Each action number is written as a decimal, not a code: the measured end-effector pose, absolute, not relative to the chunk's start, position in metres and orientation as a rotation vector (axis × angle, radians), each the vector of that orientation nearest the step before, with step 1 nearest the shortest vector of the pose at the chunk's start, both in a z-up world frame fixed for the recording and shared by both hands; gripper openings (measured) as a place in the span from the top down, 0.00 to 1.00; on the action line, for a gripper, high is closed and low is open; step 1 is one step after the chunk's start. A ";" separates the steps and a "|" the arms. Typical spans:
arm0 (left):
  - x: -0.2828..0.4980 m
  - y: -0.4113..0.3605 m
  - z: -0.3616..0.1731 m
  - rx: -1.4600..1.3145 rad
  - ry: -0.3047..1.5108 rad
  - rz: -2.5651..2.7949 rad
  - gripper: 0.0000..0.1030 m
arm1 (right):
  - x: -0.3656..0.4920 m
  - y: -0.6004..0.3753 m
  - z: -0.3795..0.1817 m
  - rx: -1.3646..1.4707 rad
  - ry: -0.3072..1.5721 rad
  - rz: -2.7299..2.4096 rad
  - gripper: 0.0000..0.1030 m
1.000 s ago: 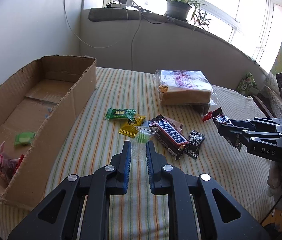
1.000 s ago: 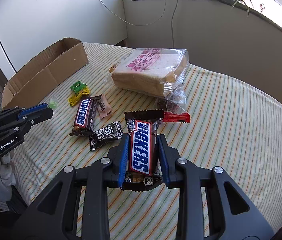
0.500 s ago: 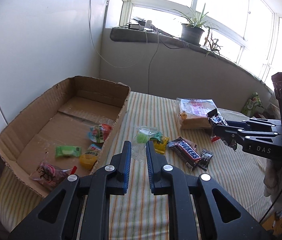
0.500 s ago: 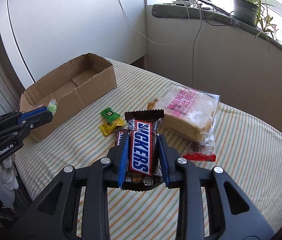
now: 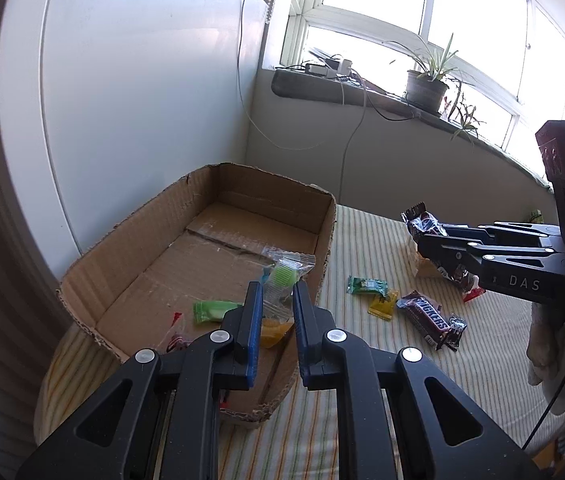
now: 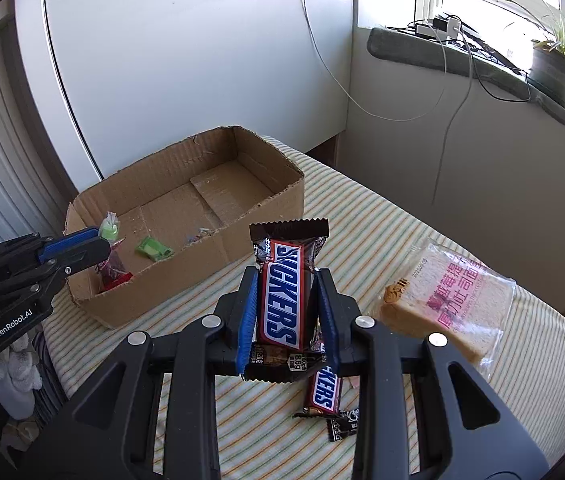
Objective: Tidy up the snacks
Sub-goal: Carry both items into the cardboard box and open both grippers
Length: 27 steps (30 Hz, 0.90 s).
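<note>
Both tools had swung from the scattered snacks toward the torn corrugated cardboard box (image 6: 186,200). Right tool (image 6: 285,300) pinched a glossy brown Snickers bar (image 6: 284,292) upright above the striped cloth surface (image 6: 382,216), short of the box. Left tool (image 5: 276,312) gripped a crinkly clear packet with a ribbed green candy (image 5: 284,274) over the box's near end. Only the right view showed a bagged bread slice (image 6: 446,304); only the left showed green (image 5: 366,285) and yellow (image 5: 382,304) sachets.
</note>
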<state>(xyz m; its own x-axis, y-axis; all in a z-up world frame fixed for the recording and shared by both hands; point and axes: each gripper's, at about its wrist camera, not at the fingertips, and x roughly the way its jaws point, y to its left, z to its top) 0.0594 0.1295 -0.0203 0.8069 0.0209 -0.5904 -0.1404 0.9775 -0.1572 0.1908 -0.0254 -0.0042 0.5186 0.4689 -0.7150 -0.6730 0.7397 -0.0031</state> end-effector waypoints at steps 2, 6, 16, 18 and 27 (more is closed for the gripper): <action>0.058 0.135 -0.020 -0.200 0.625 0.097 0.87 | 0.191 -0.012 -0.003 -0.306 0.754 0.715 0.71; 0.057 0.145 -0.019 -0.207 0.622 0.119 0.87 | 0.193 0.014 -0.004 -0.319 0.751 0.755 0.71; 0.054 0.167 -0.021 -0.228 0.618 0.158 0.87 | 0.197 0.069 -0.007 -0.356 0.750 0.825 0.71; 0.054 0.171 -0.022 -0.234 0.619 0.162 0.87 | 0.198 0.077 -0.008 -0.364 0.752 0.835 0.71; 0.054 0.180 -0.024 -0.248 0.622 0.173 0.87 | 0.202 0.093 -0.016 -0.375 0.774 0.860 0.71</action>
